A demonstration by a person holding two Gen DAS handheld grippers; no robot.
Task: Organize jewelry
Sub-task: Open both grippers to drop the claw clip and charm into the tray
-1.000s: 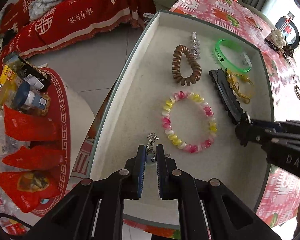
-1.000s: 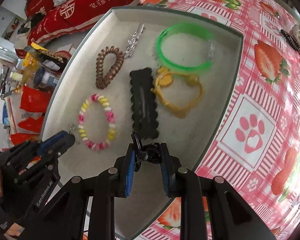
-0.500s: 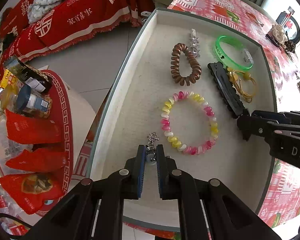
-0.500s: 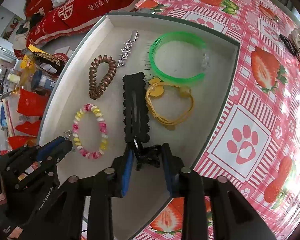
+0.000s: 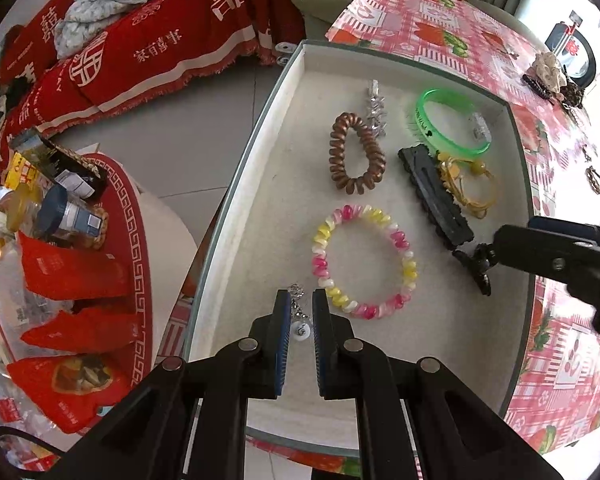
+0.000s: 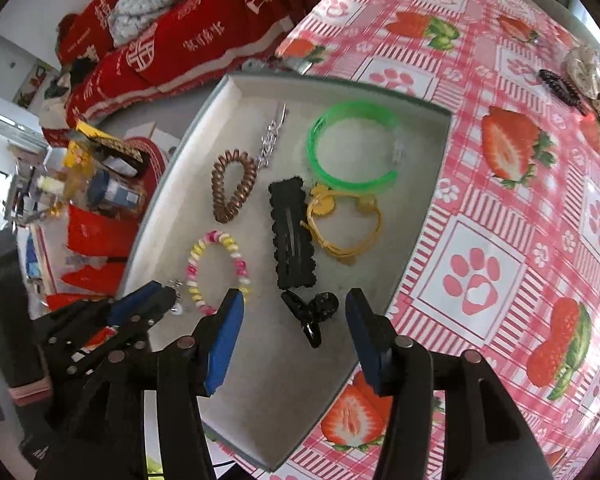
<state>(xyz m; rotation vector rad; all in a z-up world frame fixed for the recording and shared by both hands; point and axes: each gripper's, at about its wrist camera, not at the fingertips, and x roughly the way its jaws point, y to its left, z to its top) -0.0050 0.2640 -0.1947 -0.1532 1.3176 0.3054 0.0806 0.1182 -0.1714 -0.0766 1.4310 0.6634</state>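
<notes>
Jaws of the right gripper (image 6: 294, 316) stand wide apart, released, with a small black claw clip (image 6: 310, 314) lying loose on the tray floor between the blue pads (image 6: 224, 340). Jaws of the left gripper (image 5: 301, 310) are clenched on a silver charm with a white bead (image 5: 300, 322), low in the tray at 6 o'clock in the left wrist view.

Inside the pale tray (image 5: 260, 184) lie a pink, yellow and white bead bracelet (image 5: 362, 260) near the middle, a bronze coil hair tie (image 5: 356, 156) at 12 o'clock from it, a silver star clip (image 5: 375, 110) just beyond the coil, a green bangle (image 5: 448, 124) at 1 o'clock, and a black scalloped hair clip (image 5: 434, 196) touching a yellow cord bracelet (image 5: 470, 186) at 2 o'clock.

Beneath the tray, the worktop wears a red checked cloth with strawberries and paw prints (image 6: 500, 240).
</notes>
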